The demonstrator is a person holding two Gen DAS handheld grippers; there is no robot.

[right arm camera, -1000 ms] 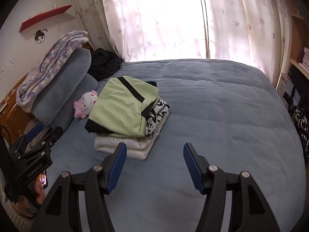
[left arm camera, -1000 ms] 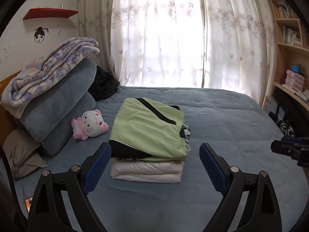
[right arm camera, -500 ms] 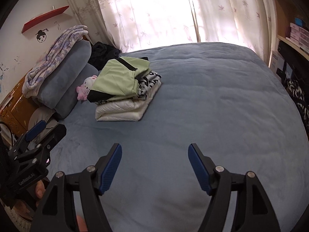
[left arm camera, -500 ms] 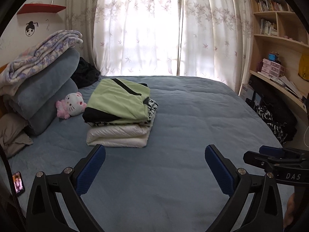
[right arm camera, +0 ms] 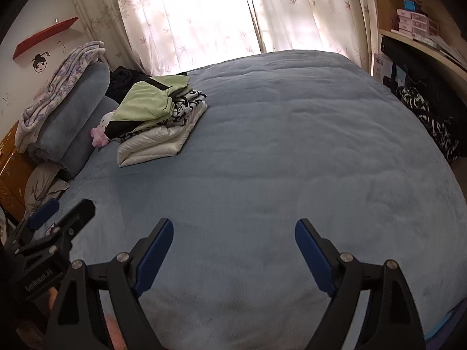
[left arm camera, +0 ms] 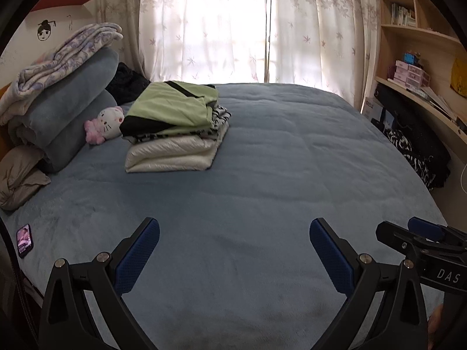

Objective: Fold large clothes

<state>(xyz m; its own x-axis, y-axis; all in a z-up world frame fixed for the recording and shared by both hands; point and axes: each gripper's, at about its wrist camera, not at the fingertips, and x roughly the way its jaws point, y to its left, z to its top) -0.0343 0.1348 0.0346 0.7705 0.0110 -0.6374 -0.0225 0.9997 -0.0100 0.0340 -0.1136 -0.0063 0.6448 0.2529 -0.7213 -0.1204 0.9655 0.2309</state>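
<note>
While both grippers hang over bare blue bed [left arm camera: 262, 175], left gripper [left arm camera: 235, 250] fingers spread wide and empty, right gripper [right arm camera: 233, 250] fingers just opening, folded clothes stack [left arm camera: 175, 134] sits far-left. Next probably fetching another garment.

Ahead of you the bed [left arm camera: 262, 175] runs back to the curtains [left arm camera: 233, 29]. The stack of folded clothes [left arm camera: 175, 134] lies on its far left part, a plush toy [left arm camera: 103, 124] just left of it, rolled bedding [left arm camera: 67, 102] beyond that. Shelves [left arm camera: 414, 43] stand to your right. A phone [left arm camera: 24, 240] lies at the bed's near left edge.
</note>
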